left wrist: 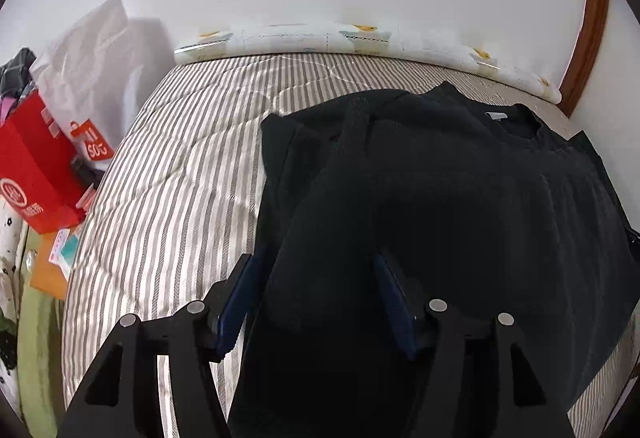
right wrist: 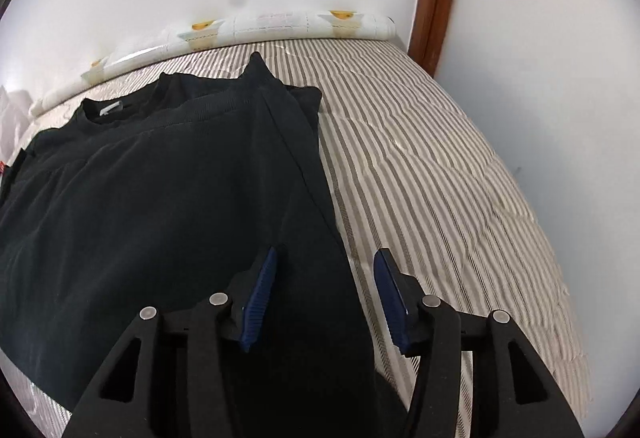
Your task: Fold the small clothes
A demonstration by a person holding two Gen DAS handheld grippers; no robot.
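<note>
The left hand-held gripper (left wrist: 316,298) is hovering with its jaws partly apart and clamping nothing, straddling the near left edge of the black top (left wrist: 460,197), and the right hand-held gripper (right wrist: 326,294) is standing likewise apart over the garment's right edge. The top is lying spread on the striped bed (right wrist: 440,177), collar towards the wall and sides seemingly turned inward, probably so a lengthwise fold is setting, though the dark cloth is hiding whether any pad is touching it.

The white plastic bag (left wrist: 86,77) carries an orange patch with white characters, seemingly "50", mirrored or upside down. The red box (left wrist: 36,165) bears a white round logo and characters too blurred to read.
</note>
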